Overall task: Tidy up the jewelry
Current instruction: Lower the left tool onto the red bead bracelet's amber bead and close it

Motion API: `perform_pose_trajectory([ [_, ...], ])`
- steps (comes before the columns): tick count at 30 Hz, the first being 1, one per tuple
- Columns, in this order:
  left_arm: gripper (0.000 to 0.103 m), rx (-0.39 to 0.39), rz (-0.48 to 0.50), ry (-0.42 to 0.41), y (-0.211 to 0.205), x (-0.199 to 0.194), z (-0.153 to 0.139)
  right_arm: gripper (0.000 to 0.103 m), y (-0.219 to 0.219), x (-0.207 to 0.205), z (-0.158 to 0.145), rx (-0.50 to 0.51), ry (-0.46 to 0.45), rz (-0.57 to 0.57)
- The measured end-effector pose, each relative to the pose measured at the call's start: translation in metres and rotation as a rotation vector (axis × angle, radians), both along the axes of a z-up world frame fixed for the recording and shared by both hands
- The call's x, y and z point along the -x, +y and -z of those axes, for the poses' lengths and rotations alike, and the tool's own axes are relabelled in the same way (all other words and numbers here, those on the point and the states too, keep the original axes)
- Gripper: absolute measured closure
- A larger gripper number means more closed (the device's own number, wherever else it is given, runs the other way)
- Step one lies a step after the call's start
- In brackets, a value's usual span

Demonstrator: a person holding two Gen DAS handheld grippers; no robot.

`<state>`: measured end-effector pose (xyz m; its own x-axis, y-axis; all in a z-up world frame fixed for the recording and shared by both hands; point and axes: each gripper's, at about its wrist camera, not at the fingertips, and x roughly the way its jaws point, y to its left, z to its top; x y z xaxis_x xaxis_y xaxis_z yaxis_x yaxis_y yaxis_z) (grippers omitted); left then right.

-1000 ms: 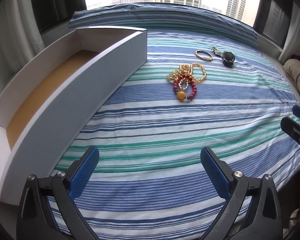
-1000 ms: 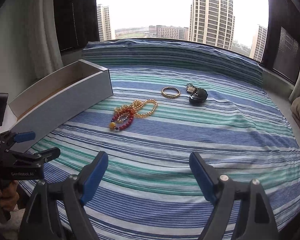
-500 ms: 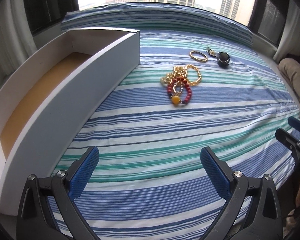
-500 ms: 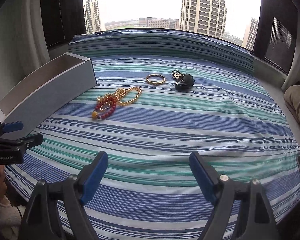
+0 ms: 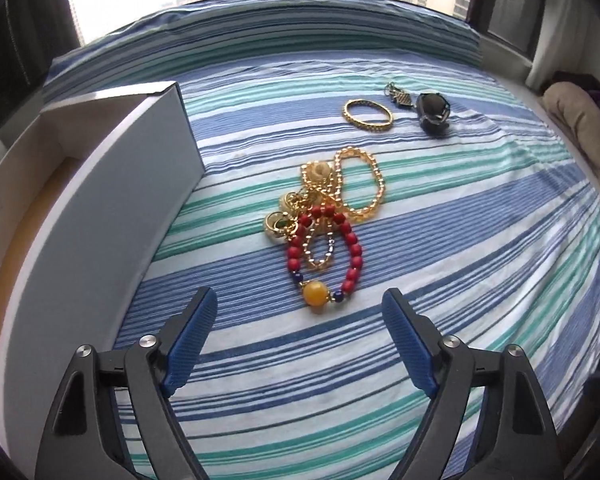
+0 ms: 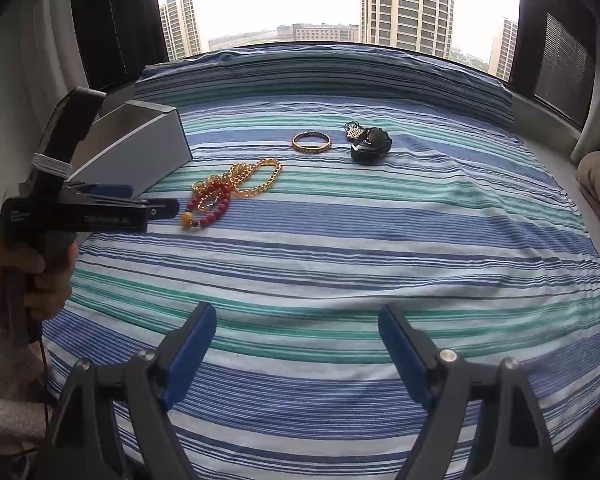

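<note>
The bedsheet (image 5: 460, 240) is soft woven cloth, matt and faintly creased. The box (image 5: 100, 220) looks like smooth matt cardboard, white outside, brown within. The bangle (image 5: 367, 115) and chain (image 5: 360, 184) gleam like polished metal. The bead bracelet (image 5: 324, 256) is glossy, its amber bead smooth. The fingers (image 5: 190, 344) carry ribbed blue pads on matt black plastic.

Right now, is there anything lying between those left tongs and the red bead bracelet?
No. In the left wrist view, only bare striped bedsheet lies between the open left tongs and the red bead bracelet, whose yellow bead is nearest.
</note>
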<state>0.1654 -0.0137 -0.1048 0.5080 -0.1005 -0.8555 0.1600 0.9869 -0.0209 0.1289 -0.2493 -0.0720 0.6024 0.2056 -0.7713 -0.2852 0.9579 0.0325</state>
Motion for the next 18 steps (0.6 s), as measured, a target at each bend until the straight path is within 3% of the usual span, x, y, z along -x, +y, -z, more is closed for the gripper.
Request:
perform_pose_trajectory([
  [2,0.02,0.04,-0.061,0.04,0.004,-0.012,0.013,0.018,-0.003,0.0,0.0,-0.003,0.002,0.003],
  [7,0.035,0.045,-0.17,0.084,0.008,-0.026,0.035,0.018,-0.009,-0.001,0.005,-0.009,0.022,0.013],
  [10,0.06,0.009,-0.16,0.054,0.001,-0.019,0.037,0.018,-0.012,-0.002,0.006,-0.013,0.027,0.019],
  [11,0.089,-0.007,-0.152,0.042,0.0,-0.017,0.036,0.018,-0.014,-0.003,0.006,-0.016,0.028,0.023],
  [18,0.088,0.075,-0.157,0.06,0.029,0.006,0.023,0.018,-0.021,-0.007,0.004,-0.036,0.036,0.045],
])
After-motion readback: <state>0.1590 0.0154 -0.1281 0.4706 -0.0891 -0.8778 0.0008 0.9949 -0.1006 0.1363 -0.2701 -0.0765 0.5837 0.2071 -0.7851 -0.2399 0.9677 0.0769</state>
